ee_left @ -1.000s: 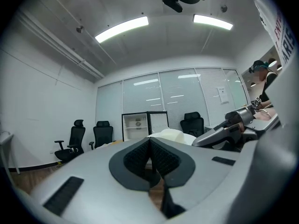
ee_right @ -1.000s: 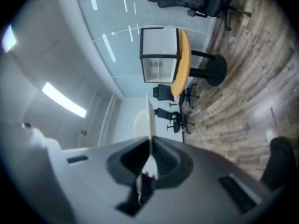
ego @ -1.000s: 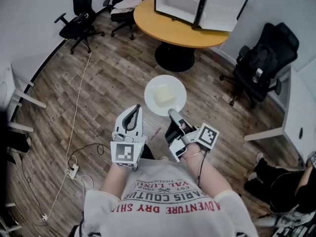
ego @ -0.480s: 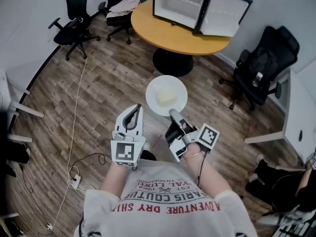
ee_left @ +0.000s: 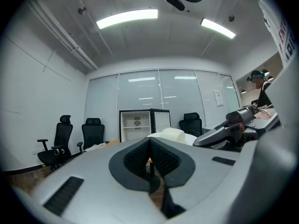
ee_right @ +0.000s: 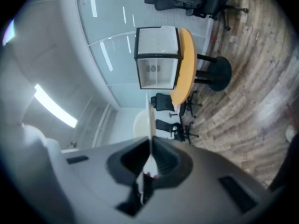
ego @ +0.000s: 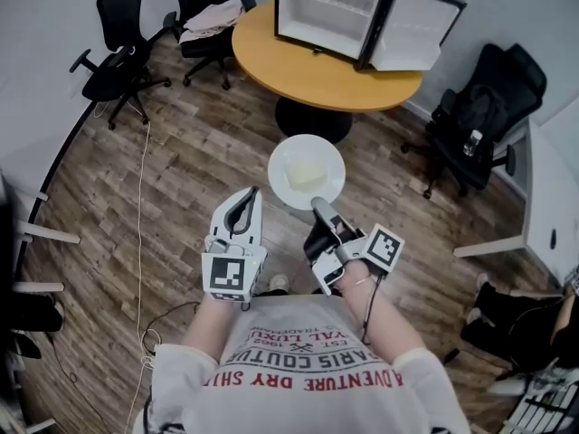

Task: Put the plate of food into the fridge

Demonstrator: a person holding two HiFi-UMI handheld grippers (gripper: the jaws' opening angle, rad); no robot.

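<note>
The round orange counter (ego: 308, 69) carries a small fridge (ego: 330, 7), its door open. The wooden floor (ego: 208, 143) bears black office chairs (ego: 113, 52) and a white cable (ego: 142, 197).

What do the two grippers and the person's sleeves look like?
Both the left gripper and right gripper have light grey bodies with black ridged pads and a white cube with black square markers. A thin dark cable runs from the right one. The sleeves are short, white.
</note>
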